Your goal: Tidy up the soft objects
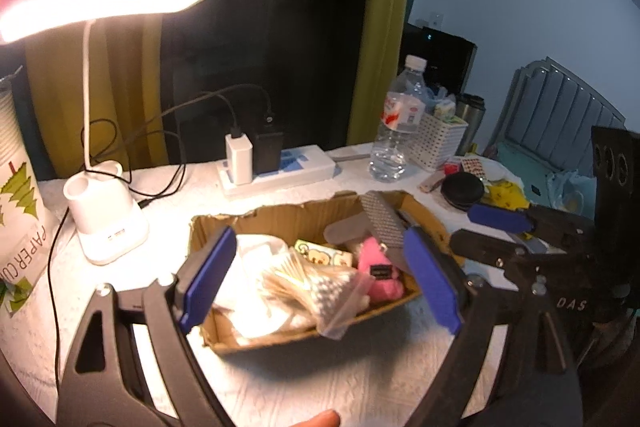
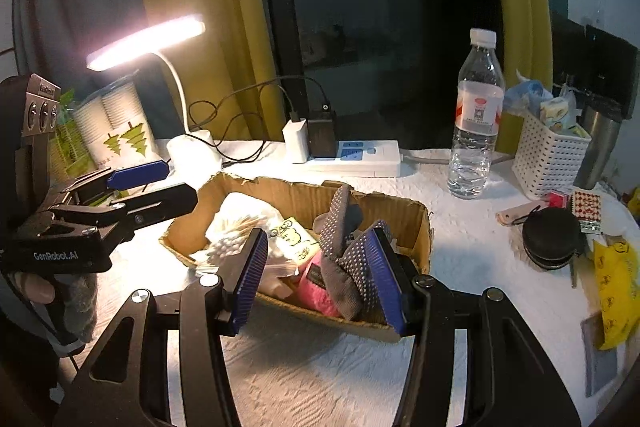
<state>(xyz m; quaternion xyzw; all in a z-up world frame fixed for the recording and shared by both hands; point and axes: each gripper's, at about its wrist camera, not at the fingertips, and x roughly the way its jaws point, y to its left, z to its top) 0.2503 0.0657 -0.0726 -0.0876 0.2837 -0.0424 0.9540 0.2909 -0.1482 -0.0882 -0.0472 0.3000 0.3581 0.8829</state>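
Observation:
A torn cardboard box (image 1: 288, 213) (image 2: 296, 195) stands on the white table. It holds a bag of cotton swabs (image 1: 308, 287) (image 2: 232, 239), white soft cloth (image 1: 256, 251), a yellow packet (image 1: 324, 253) (image 2: 292, 239), a pink plush (image 1: 378, 273) (image 2: 316, 291) and a grey dotted sock (image 1: 382, 223) (image 2: 344, 235). My left gripper (image 1: 320, 279) is open and empty, its fingers on either side of the box's near end. My right gripper (image 2: 324, 279) is open over the box's near edge; the sock lies against its right pad (image 2: 384, 283).
A lit desk lamp (image 1: 104, 223) (image 2: 188, 147) stands left. A power strip (image 1: 280, 167) (image 2: 352, 157), a water bottle (image 1: 398, 123) (image 2: 476, 115) and a white basket (image 1: 438, 141) (image 2: 548, 159) line the back. A black round case (image 2: 552, 239) and yellow bag (image 2: 616, 291) lie right.

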